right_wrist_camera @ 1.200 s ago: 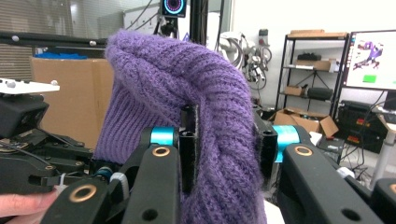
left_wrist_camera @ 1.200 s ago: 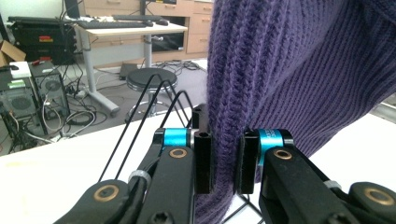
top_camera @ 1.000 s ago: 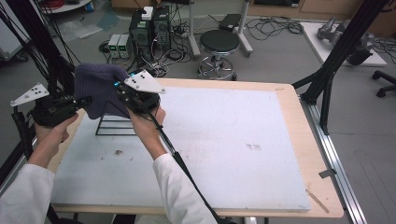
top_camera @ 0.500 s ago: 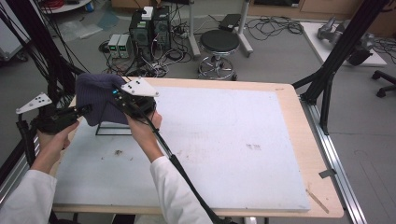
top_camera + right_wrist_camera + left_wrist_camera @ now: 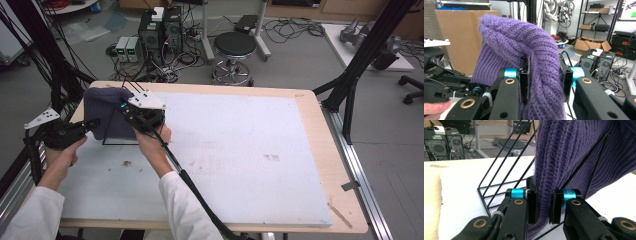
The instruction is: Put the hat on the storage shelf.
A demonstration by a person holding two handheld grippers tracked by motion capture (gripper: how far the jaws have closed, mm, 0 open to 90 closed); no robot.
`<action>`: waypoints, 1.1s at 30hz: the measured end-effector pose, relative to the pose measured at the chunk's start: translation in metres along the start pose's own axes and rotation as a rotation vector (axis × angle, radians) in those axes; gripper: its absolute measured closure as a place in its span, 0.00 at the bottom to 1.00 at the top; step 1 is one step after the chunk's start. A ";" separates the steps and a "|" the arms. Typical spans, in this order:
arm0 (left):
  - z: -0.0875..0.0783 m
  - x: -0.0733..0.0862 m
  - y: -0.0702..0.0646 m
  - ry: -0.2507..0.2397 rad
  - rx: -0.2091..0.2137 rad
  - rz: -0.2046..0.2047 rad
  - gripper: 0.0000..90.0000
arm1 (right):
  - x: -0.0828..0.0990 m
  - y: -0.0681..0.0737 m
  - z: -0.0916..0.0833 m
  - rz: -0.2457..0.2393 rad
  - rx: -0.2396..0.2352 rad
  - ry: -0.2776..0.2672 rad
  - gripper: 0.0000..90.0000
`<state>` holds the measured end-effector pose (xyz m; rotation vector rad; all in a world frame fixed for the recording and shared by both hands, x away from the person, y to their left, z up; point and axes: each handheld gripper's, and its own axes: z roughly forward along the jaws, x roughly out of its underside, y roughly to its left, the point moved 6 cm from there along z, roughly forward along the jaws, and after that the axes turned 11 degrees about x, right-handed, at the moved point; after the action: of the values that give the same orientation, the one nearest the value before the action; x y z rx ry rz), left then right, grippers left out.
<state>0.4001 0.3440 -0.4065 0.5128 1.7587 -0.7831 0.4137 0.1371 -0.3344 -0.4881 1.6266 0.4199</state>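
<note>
My left gripper (image 5: pixel 543 206) and my right gripper (image 5: pixel 545 85) each clamp a fold of the purple knit hat (image 5: pixel 102 112). The hat hangs draped over the black wire rack (image 5: pixel 499 185) at the table's (image 5: pixel 280 150) far left corner.

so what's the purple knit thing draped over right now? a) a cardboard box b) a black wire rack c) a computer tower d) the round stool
b: the purple knit piece hangs over the black wire rack, whose thin bars show under and beside the knit in the left gripper view.
</note>
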 end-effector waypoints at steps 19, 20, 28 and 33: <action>-0.001 0.013 0.005 0.000 0.012 -0.041 0.75 | 0.008 -0.006 0.004 0.032 -0.032 0.053 0.58; -0.002 0.012 0.005 -0.010 0.008 -0.042 0.72 | 0.007 -0.007 0.004 0.034 -0.025 0.052 0.54; -0.011 0.004 0.005 -0.111 -0.064 -0.006 0.44 | 0.000 -0.024 -0.001 0.065 0.003 0.028 0.21; -0.014 -0.004 0.005 -0.190 -0.162 0.011 0.28 | -0.001 -0.035 0.000 0.105 -0.012 0.017 0.10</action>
<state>0.3958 0.3581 -0.4010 0.3280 1.6245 -0.6530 0.4326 0.1078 -0.3326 -0.4170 1.6719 0.5053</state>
